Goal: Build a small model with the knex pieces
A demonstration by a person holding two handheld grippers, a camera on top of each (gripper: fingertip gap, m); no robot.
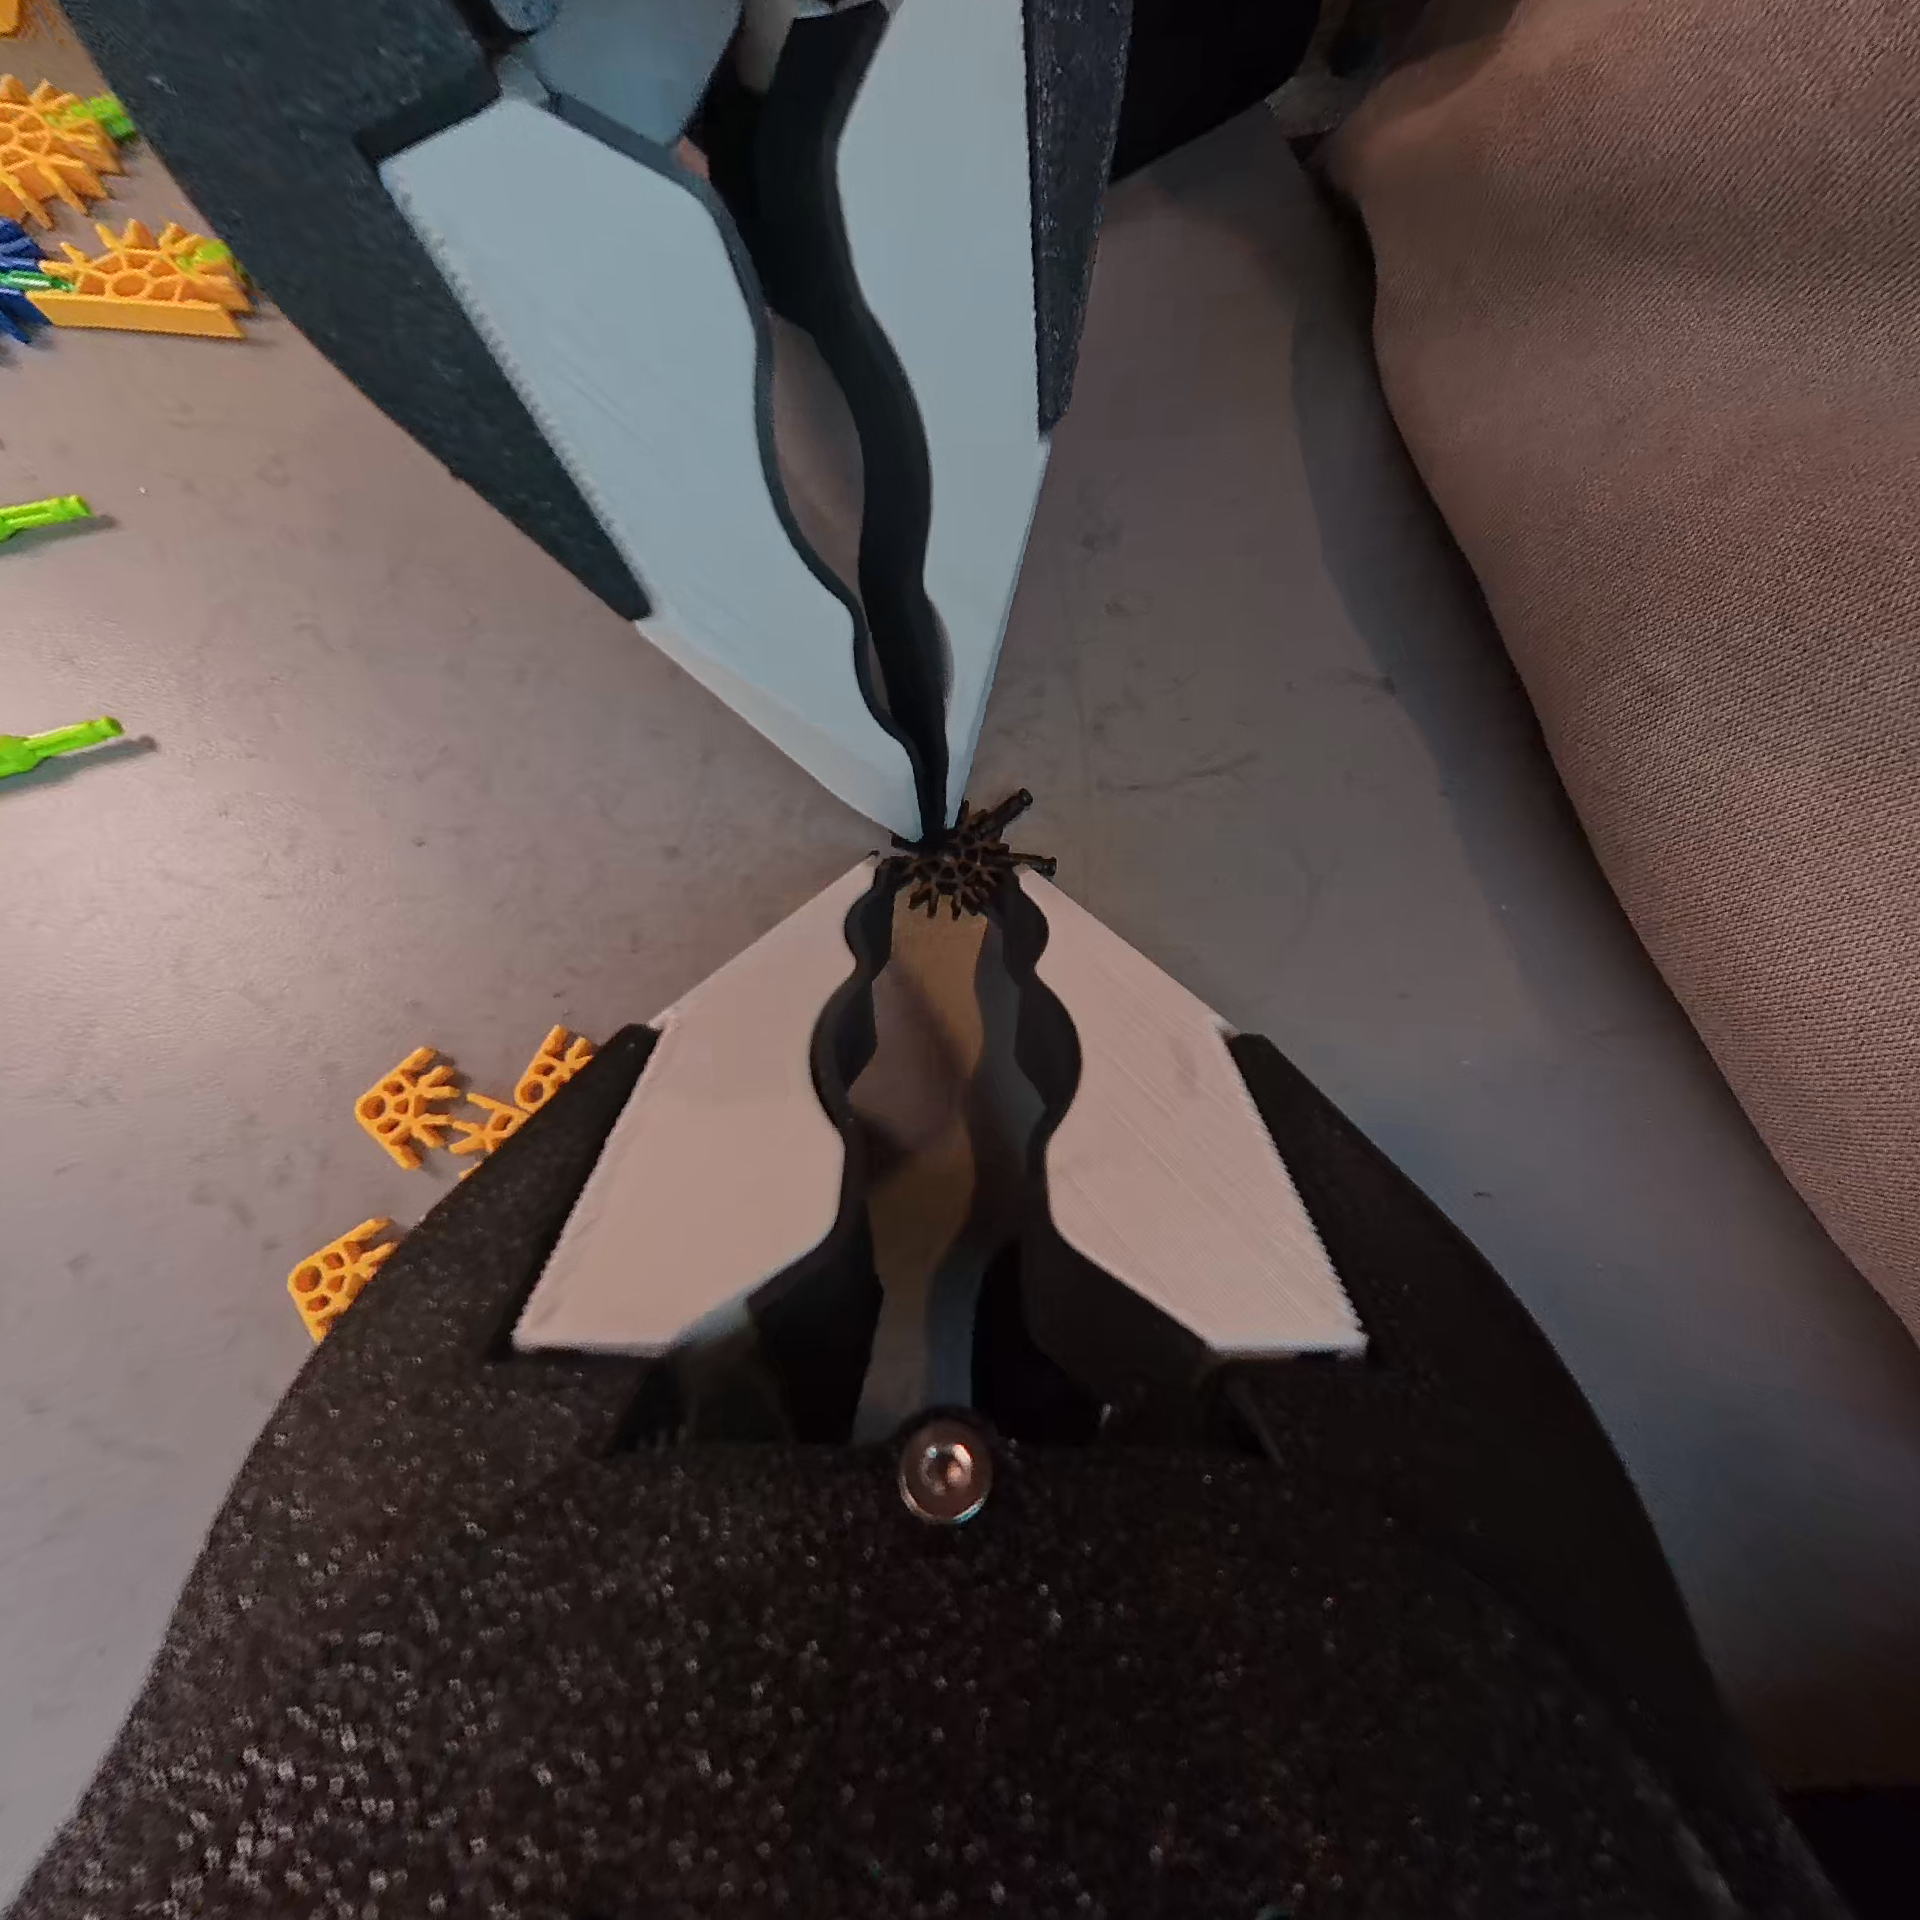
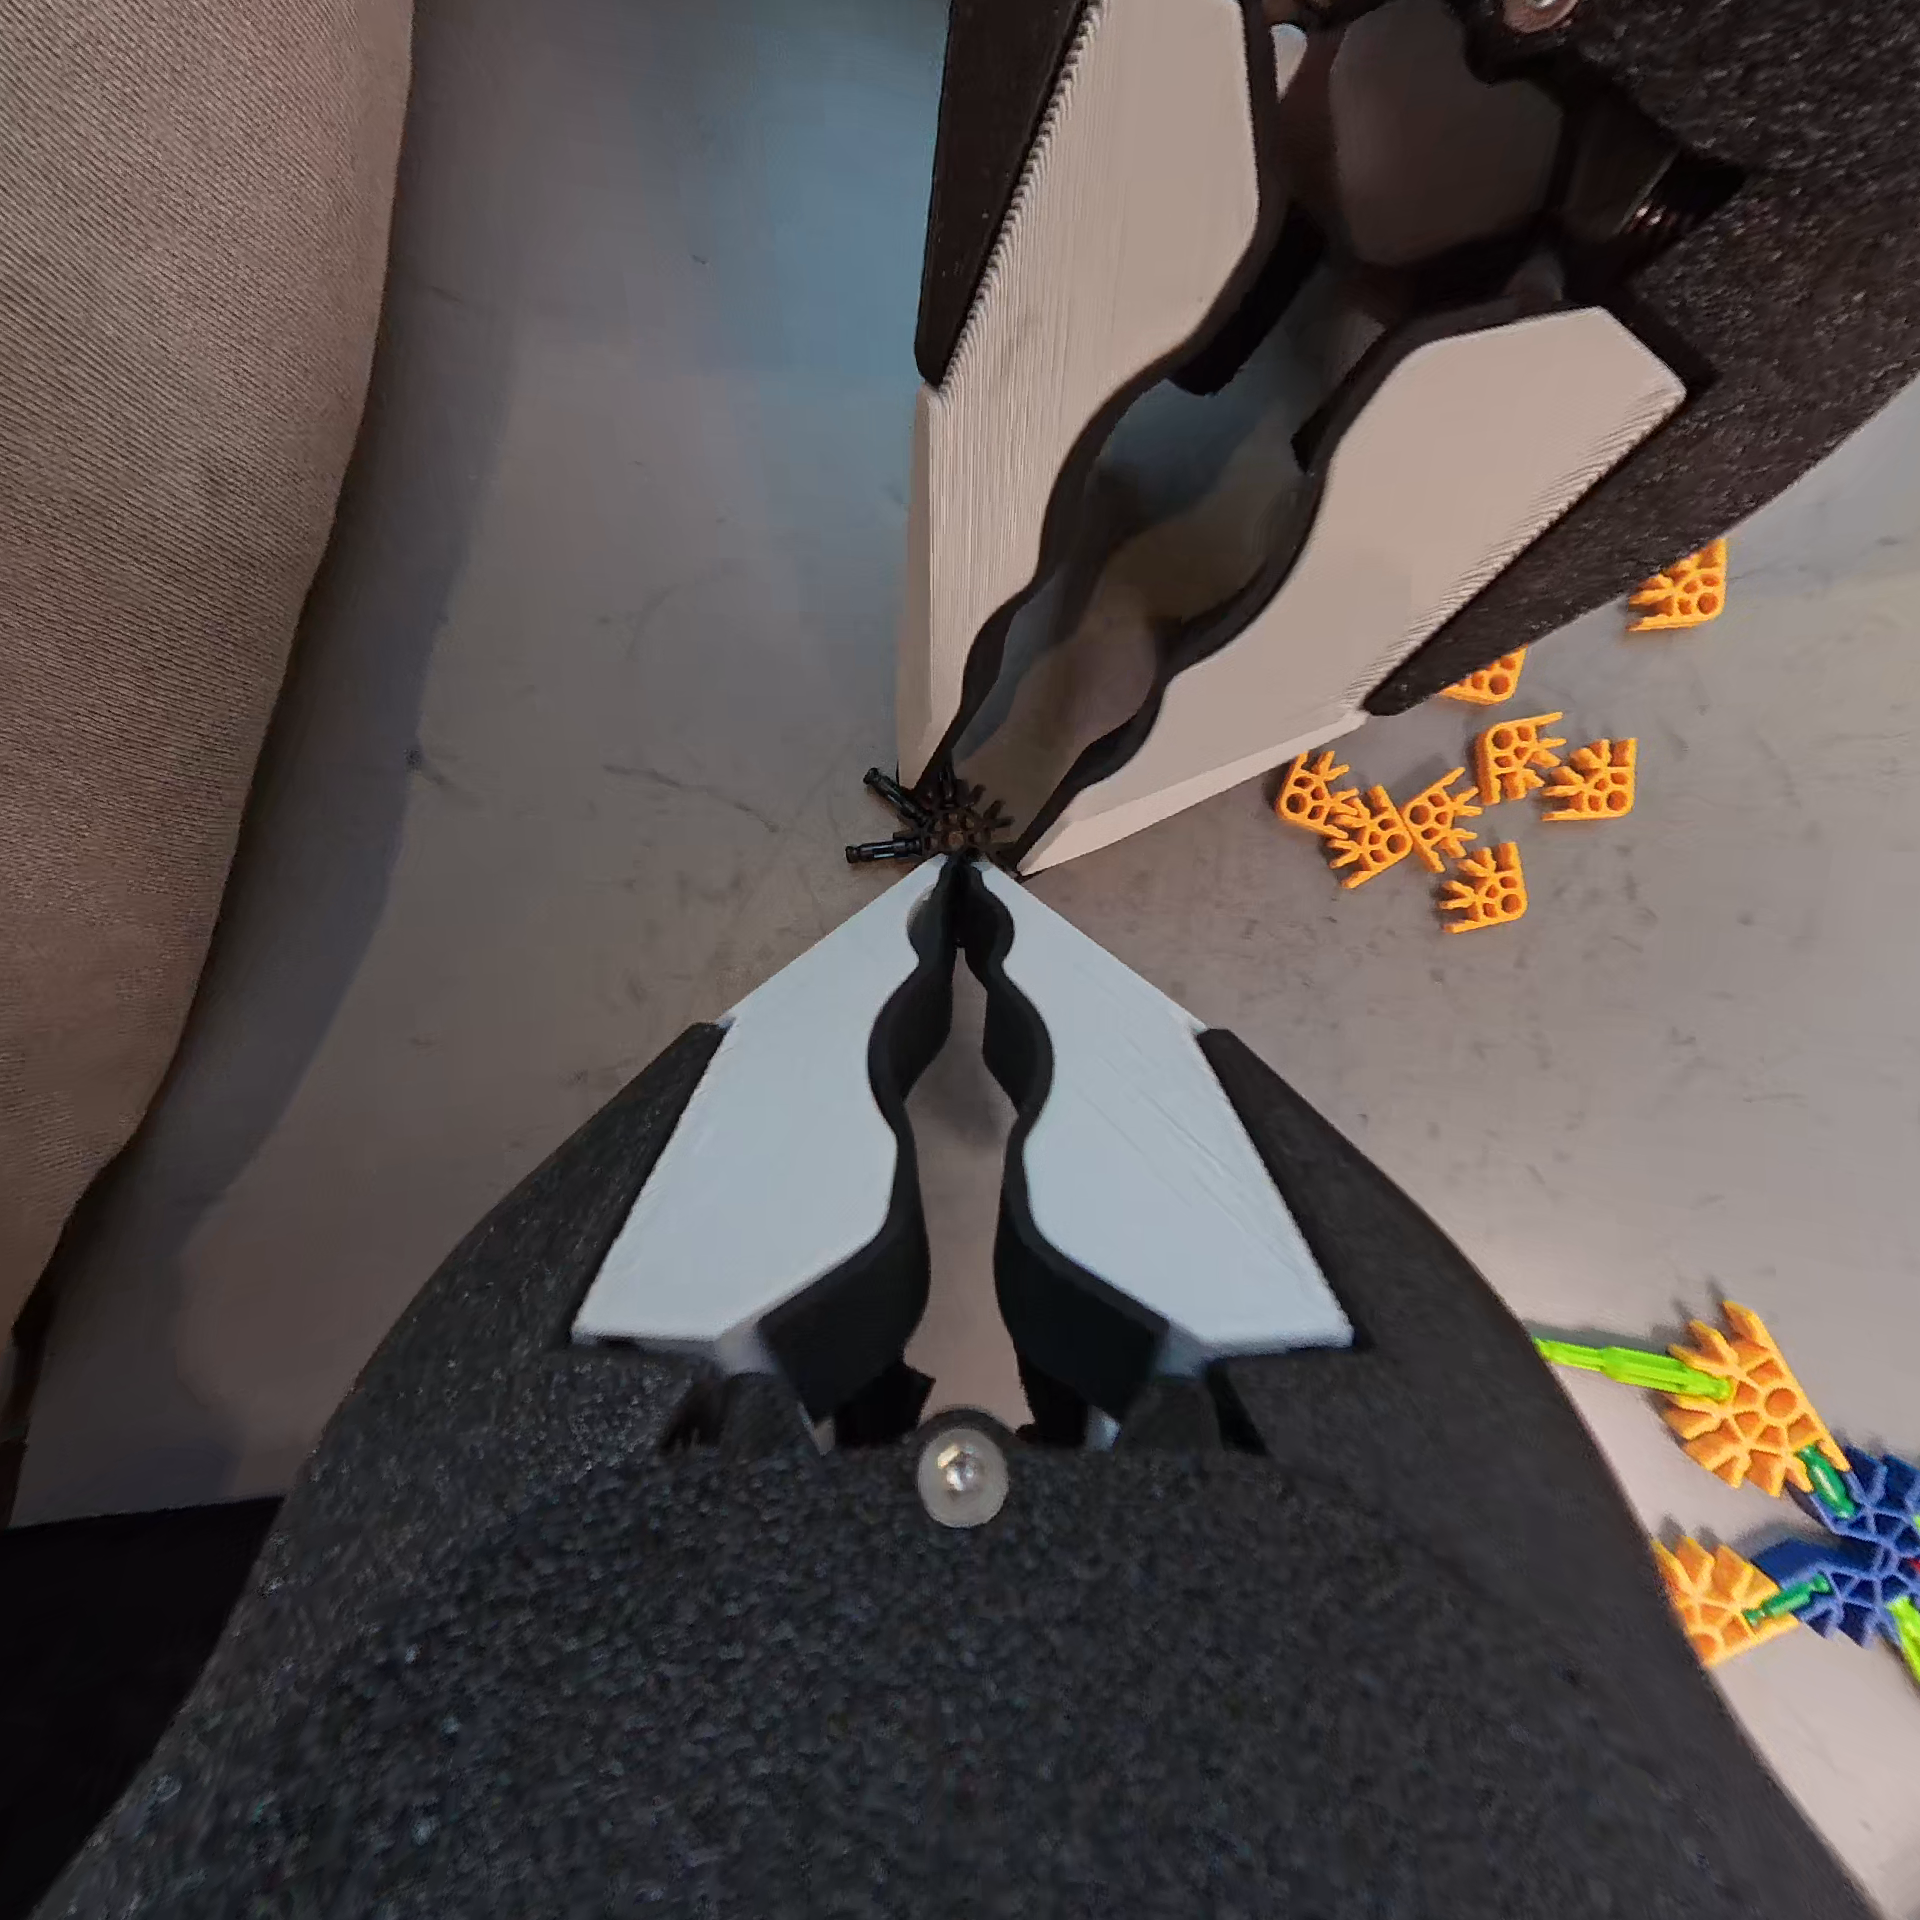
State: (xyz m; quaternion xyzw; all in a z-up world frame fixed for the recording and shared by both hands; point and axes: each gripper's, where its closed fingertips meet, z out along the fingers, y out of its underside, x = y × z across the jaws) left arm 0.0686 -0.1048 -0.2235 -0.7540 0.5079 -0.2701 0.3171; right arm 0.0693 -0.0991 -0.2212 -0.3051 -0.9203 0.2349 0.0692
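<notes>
Right now the left claw (image 1: 951, 883) pinches the tiny black connector (image 1: 961, 860) by its rim while the right claw (image 2: 956, 868), tips nearly together, grips its opposite edge, so any twist could flick it onto the bench (image 1: 312, 727)

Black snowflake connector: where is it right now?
The black snowflake connector sits mid-frame in both wrist views, pinched between the left hand-held gripper and right hand-held gripper tips.

I see bare desk (image 2: 644, 520) along its cushioned edge; orange connector pieces (image 2: 1455, 821) crowd the opposite side.
</notes>
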